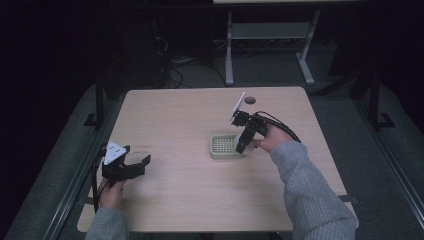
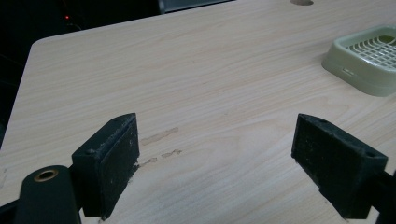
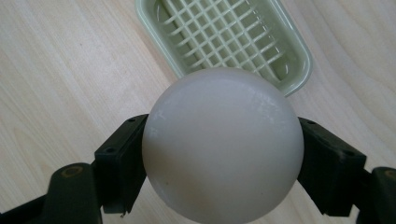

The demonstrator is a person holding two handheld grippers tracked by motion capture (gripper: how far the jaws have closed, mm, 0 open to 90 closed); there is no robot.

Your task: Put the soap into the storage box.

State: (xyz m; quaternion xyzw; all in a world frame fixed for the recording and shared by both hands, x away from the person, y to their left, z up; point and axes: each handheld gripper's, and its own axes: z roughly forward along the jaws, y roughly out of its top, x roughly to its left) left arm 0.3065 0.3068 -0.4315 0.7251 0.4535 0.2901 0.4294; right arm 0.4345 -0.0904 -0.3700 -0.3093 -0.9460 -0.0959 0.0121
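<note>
At the table's left edge, the left gripper (image 1: pixel 142 162) rests low over the pale wood-grain tabletop (image 1: pixel 180 190), its jaws spread wide with nothing between them; the left gripper view looks past them over bare wood to the pale green slotted plastic tray (image 2: pixel 369 60) off to one side. Toward the middle, that tray (image 1: pixel 226 146) sits flat on the table. Just right of it, the right gripper (image 1: pixel 243 141) tilts down over the tray's near edge, pinching a smooth white ball (image 3: pixel 223 149) across its widest part. The ball hangs in the air above the tray's rim. It looks light, rigid and slick, so a hold across the middle seems safest; off-centre pressure could squirt it out. From above, the ball is hidden behind the right gripper, while the right gripper view shows it plainly, along with the tray's grid floor (image 3: pixel 224 32).
</note>
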